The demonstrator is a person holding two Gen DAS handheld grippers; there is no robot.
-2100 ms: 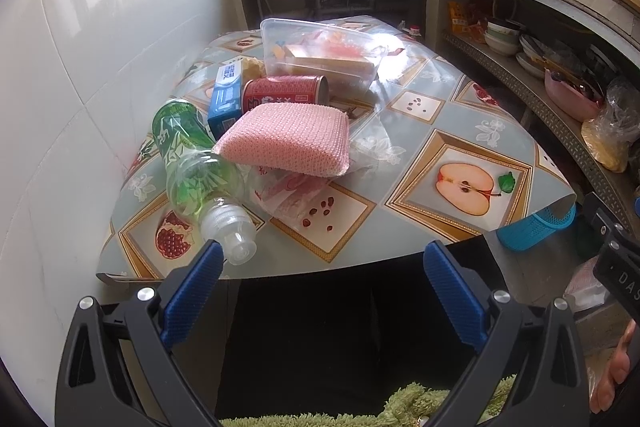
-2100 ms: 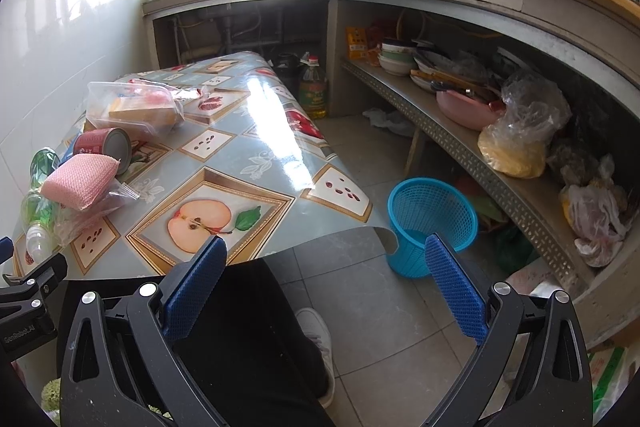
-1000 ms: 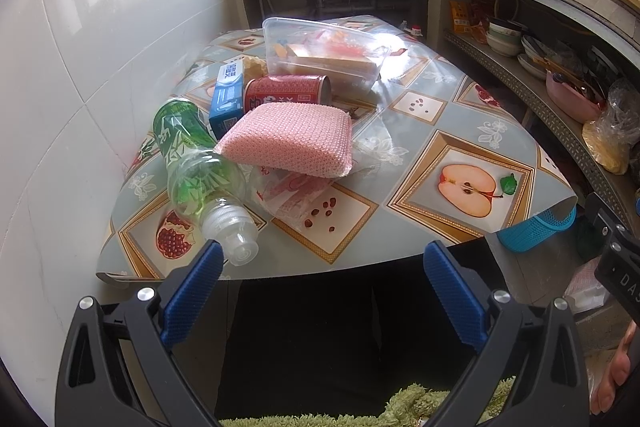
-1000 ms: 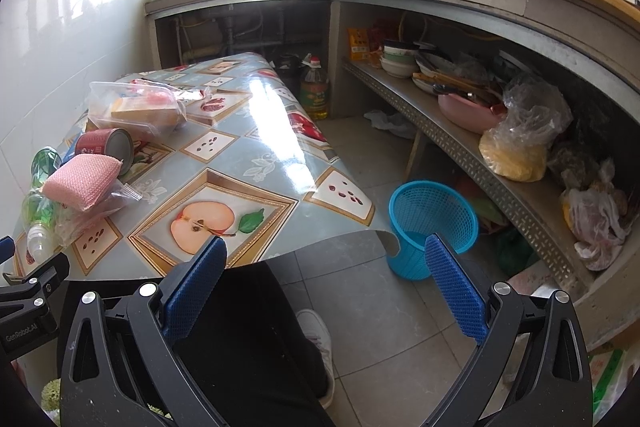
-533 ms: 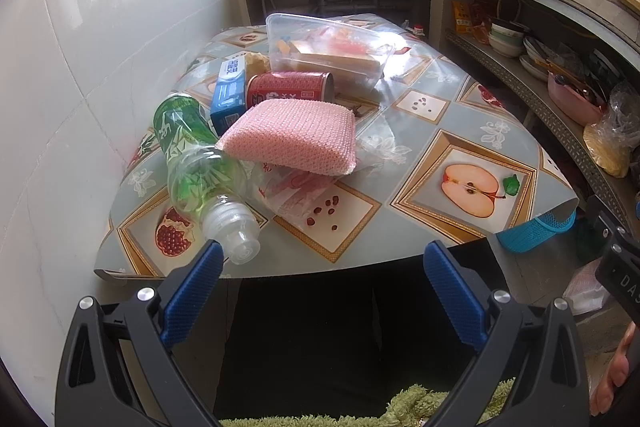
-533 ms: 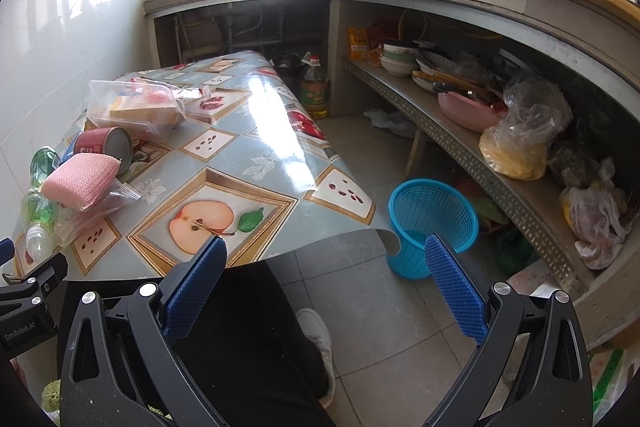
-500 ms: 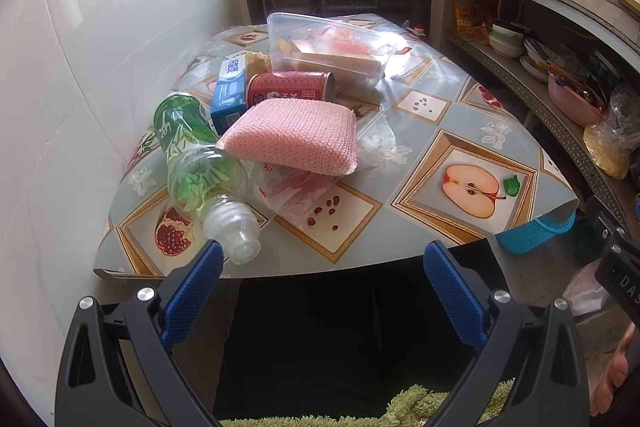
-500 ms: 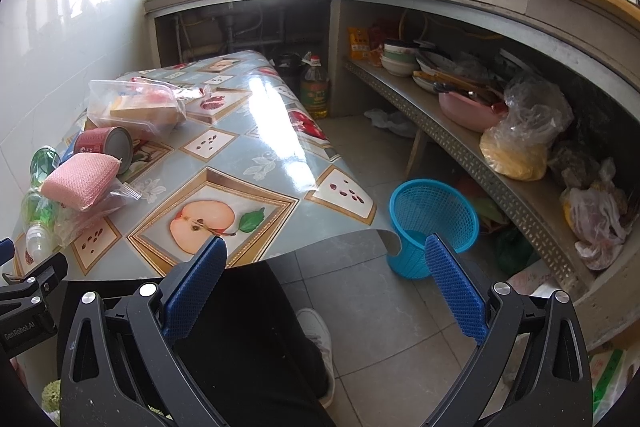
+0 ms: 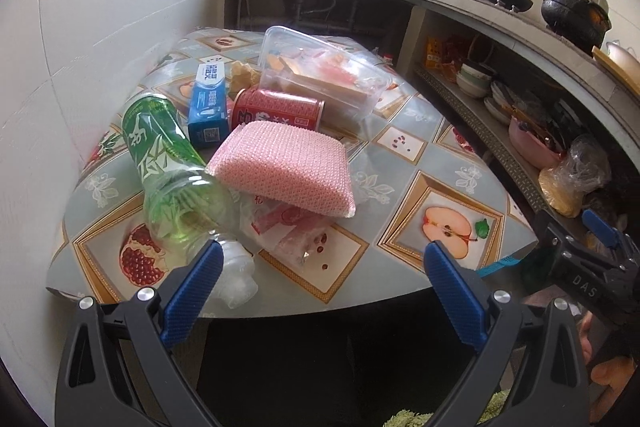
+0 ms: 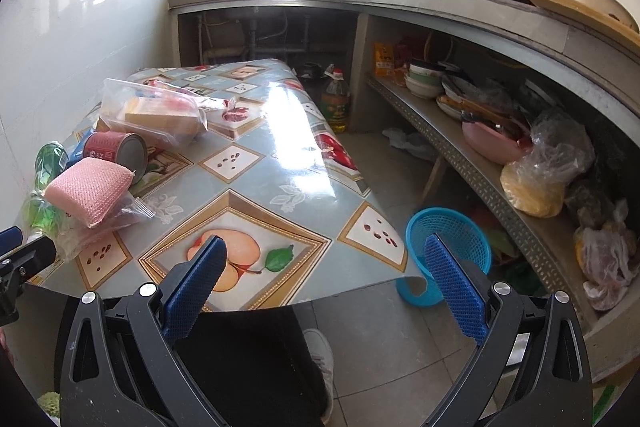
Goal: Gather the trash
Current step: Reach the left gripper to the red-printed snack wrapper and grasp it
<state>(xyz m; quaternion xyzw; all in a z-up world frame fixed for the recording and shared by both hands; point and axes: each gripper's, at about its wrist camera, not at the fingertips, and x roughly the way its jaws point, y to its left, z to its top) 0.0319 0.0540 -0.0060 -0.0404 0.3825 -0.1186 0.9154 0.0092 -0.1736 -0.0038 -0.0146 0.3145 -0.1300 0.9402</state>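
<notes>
A pile of trash lies on the left of the table [image 9: 408,155]: a green plastic bottle [image 9: 168,167] on its side, a pink sponge [image 9: 284,167], a red can [image 9: 276,109], a blue box [image 9: 208,105], a clear plastic container [image 9: 320,75] and a crumpled wrapper [image 9: 296,227]. My left gripper [image 9: 320,271] is open and empty at the table's near edge, its left finger [image 9: 192,291] by the bottle's cap. My right gripper [image 10: 324,267] is open and empty above the table's near right corner. A blue basket [image 10: 448,251] stands on the floor right of the table.
A white tiled wall [image 9: 80,47] borders the table's left side. A low shelf [image 10: 480,163] on the right holds bowls, dishes and plastic bags. An oil bottle [image 10: 336,99] stands on the floor behind the table. My shoe [image 10: 320,359] shows below.
My left gripper has moved forward and closer to the trash pile, so the bottle and sponge look larger. My right gripper has barely moved. Both stay open.
</notes>
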